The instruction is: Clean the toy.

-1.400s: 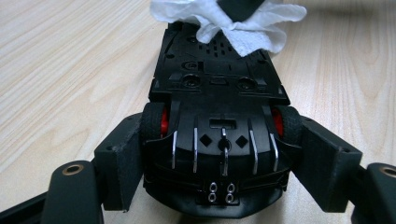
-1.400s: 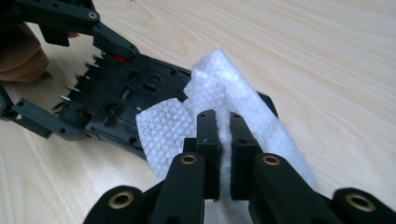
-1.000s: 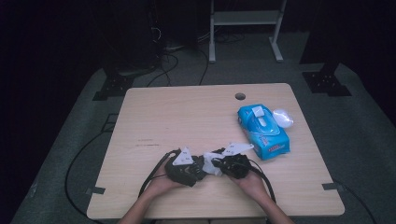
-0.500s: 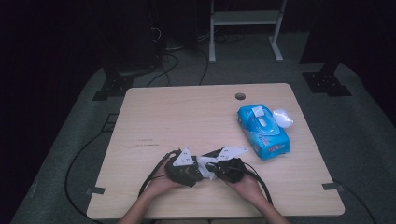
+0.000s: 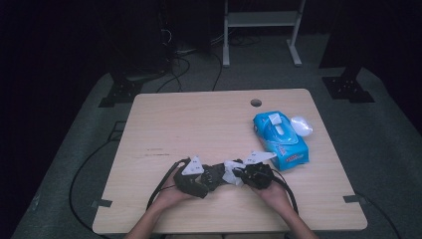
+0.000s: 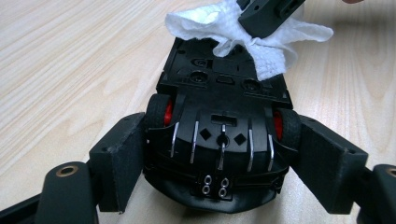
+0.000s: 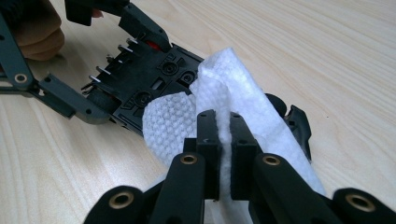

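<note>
left claw (image 6: 219, 154) clamps toy car (image 6: 219, 140) by its wheels, belly up, near table's (image 5: 199, 124) front edge; jaws just eased a touch wider | right claw (image 7: 223, 140) pinched shut on white wipe (image 7: 224, 93), pressed on car's underside | best: short firm strokes, car steady | since earlier frame: right claw nudged closer.

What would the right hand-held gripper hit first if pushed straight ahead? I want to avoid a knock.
Probably the toy car's black underside, just beyond the white wipe pinched in its jaws; depth is unclear.
</note>
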